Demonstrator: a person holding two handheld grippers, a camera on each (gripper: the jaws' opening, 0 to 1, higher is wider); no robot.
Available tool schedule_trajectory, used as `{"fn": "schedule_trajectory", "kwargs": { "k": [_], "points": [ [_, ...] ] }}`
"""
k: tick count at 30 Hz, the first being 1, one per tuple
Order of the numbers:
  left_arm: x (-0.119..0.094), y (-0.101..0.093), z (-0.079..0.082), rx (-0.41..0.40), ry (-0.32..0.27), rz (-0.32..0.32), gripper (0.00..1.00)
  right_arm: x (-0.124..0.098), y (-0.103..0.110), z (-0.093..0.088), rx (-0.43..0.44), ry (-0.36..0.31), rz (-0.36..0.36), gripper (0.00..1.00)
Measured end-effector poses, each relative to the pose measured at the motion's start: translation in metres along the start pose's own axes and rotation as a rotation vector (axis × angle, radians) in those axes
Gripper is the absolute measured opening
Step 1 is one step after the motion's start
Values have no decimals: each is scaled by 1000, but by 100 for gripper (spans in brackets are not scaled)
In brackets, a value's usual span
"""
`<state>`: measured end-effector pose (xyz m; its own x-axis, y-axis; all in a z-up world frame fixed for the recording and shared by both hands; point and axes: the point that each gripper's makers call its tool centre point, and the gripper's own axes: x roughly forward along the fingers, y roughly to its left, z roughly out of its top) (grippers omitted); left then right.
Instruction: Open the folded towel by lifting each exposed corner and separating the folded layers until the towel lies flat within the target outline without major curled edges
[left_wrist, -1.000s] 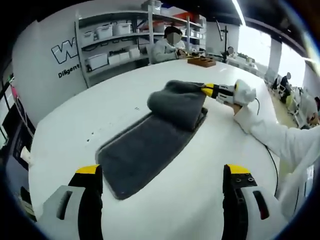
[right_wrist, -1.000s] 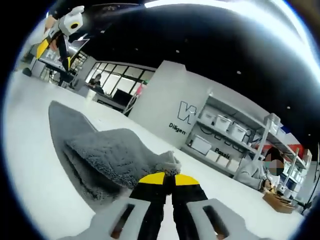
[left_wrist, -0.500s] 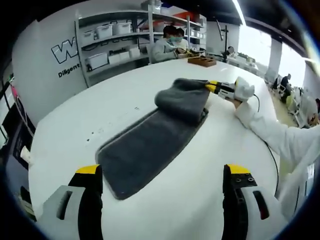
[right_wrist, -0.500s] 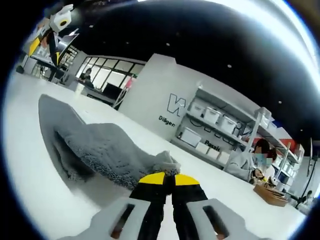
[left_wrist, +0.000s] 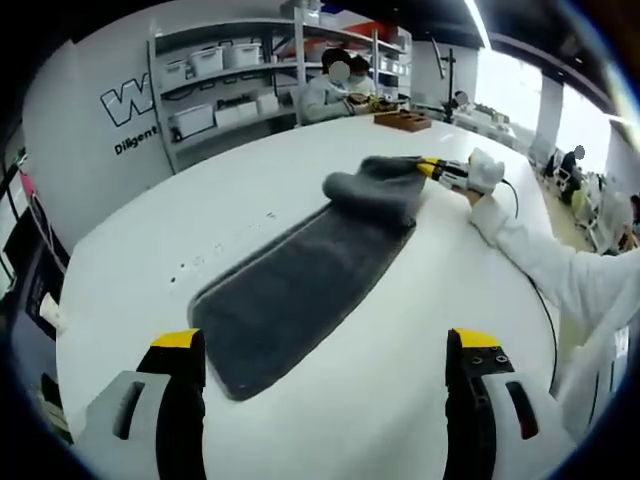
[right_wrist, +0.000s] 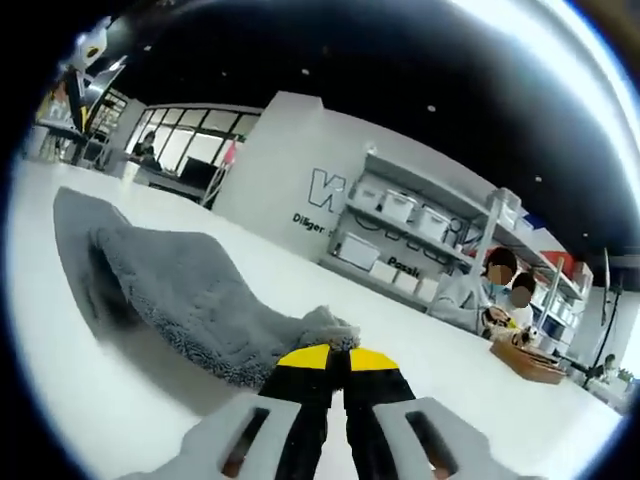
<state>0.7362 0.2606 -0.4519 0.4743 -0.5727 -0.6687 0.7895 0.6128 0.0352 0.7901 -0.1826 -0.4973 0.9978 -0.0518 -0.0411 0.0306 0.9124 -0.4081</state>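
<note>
- Towel: dark grey, lying lengthwise on the white table, near end flat, far end folded back over itself in a rolled hump.
- Right gripper: yellow-tipped jaws clenched on a corner of the towel; pinched fabric bunches just above the tips. Seen from the left gripper view, the right gripper sits at the far end of the towel, low over the table, with the person's white sleeve trailing back to the right.
- Left gripper: jaws spread wide, nothing between them, hovering short of the towel's near end, no contact.
- Edges: near short edge and both long edges lie flat on the table, no curl visible. Far end not flat, the top layer drapes from the pinched corner down to the hump.
- A faint dark outline shows along the towel's right long edge near the fold; can't tell how the towel sits against it elsewhere.
- Room: bare table on both long sides of the towel, and between the left gripper and the near edge. A few small dark specks on the table left of the towel.
- Far table edge: wooden tray, well apart from the towel; people seated behind it.
- Background: shelving with white bins against a grey wall.
</note>
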Motion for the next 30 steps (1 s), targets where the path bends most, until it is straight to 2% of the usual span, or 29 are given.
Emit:
{"fn": "schedule_trajectory", "kwargs": {
  "k": [10, 30],
  "points": [
    [1, 1, -1, -3, 0, 1, 98, -6, -39, -23, 31, 48, -82, 0],
    [3, 0, -3, 2, 10, 0, 98, -19, -89, -50, 52, 106, -194, 0]
  ]
}}
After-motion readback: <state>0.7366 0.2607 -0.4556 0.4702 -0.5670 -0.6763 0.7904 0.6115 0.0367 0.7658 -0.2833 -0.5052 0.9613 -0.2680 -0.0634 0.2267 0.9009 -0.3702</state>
